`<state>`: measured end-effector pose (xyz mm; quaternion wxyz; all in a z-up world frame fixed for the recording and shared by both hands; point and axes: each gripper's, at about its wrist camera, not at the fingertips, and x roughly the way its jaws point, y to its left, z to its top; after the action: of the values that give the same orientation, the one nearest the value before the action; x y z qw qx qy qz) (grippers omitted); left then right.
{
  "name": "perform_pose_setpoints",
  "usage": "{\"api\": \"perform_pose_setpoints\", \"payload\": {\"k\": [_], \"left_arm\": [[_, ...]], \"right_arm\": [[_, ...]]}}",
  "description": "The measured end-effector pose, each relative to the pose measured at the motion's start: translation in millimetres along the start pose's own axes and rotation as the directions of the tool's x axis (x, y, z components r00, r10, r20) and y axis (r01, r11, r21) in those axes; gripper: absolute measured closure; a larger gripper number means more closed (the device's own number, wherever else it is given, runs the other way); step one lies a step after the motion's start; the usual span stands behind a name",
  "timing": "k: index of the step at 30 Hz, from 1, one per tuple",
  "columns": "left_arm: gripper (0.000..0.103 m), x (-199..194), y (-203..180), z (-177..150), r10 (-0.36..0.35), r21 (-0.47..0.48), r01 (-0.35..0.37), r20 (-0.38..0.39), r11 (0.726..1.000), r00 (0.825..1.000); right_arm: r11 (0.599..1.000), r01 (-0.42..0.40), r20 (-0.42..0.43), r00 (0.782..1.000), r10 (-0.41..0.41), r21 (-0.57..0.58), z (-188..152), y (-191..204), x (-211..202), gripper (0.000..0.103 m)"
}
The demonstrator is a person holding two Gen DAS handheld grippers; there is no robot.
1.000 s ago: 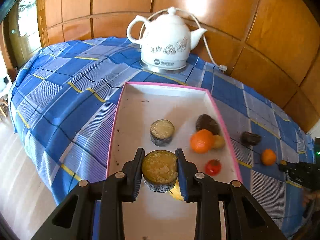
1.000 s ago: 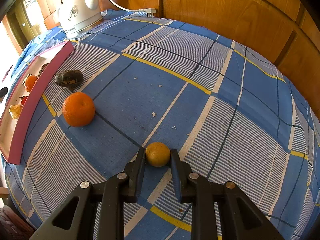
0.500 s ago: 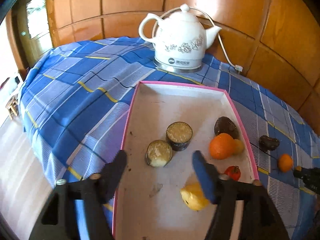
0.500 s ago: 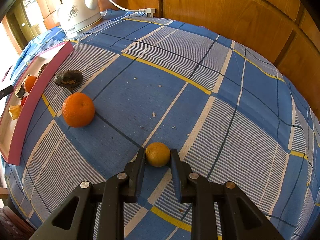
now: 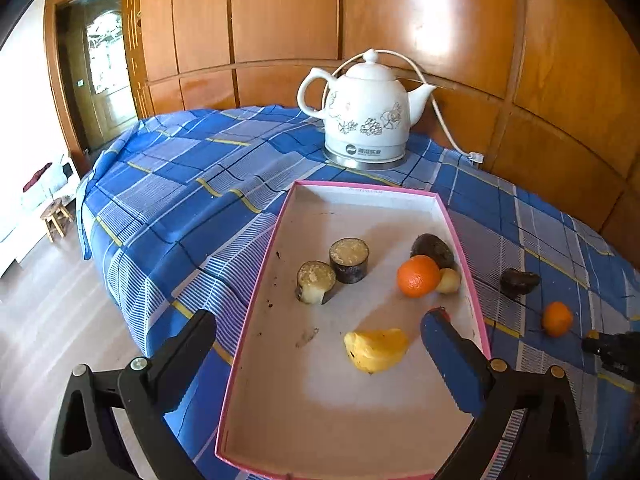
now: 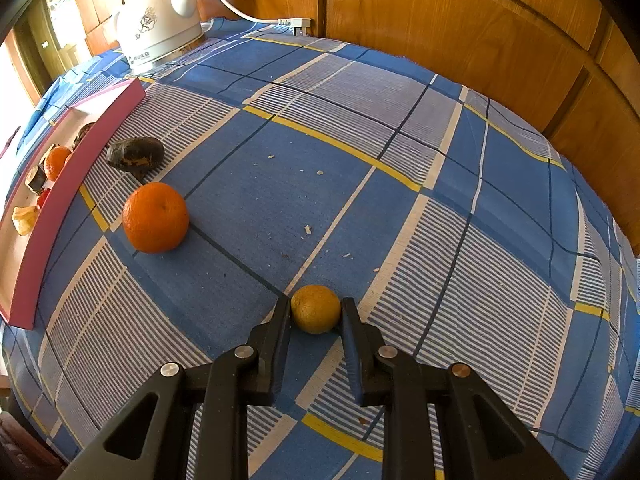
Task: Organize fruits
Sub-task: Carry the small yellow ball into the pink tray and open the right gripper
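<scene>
Though dimpled, round yellowish citrus [image 6: 315, 309].

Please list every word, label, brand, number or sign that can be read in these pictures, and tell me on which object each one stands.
None can be read.
White kettle: a round dark logo with a short line of characters beside it on the lower body, too blurred to read in either view.
Pink tray: faint marks on its far rim, too small to read.
The fruits, the tablecloth and the wall panels carry no text.
</scene>
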<state>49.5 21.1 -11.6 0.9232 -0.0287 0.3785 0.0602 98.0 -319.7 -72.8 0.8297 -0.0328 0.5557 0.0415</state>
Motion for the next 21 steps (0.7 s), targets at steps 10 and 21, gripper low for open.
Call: {"api": "perform_pose_setpoints", "payload": {"k": [10,21], "left_arm": [[0.000,-11,-4,-7,0.016,-0.003,-0.016,0.036,1.000,0.999],[0.000,-8,-6,-13,0.002,-0.012,-0.001,0.018,1.000,1.000]], "right_arm": [[1.000,-0.002,0.006,1.000,0.002,0.002,-1,0,0,0.078],[1.000,-0.003,0.012,1.000,0.003,0.002,-1,0,-1,0.078]]}}
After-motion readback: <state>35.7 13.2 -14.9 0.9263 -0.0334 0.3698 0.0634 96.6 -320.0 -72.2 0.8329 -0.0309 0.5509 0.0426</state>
